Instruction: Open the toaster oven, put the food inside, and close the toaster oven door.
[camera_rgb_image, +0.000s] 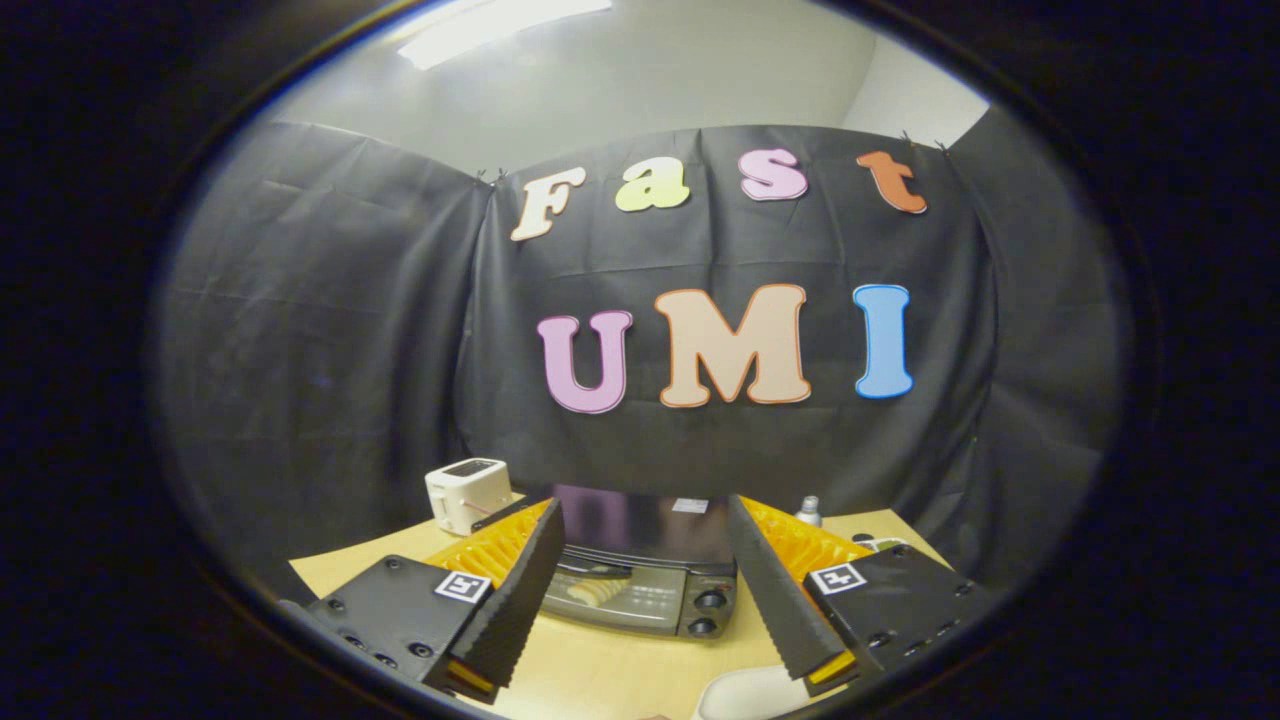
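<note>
The toaster oven (640, 560) stands on the wooden table (600, 670), beyond my fingers and framed between them. It has a dark top, a glass door and two knobs (706, 612) on its right side. The door looks closed. Through the glass a pale piece of food (594, 592) shows inside. My gripper (643, 508) is open, held above the table and short of the oven, with nothing between its fingers.
A white pop-up toaster (466, 493) stands on the table left of the oven. A small bottle top (808, 510) shows behind the right finger. The rim of a white plate (745, 692) lies close under the right finger.
</note>
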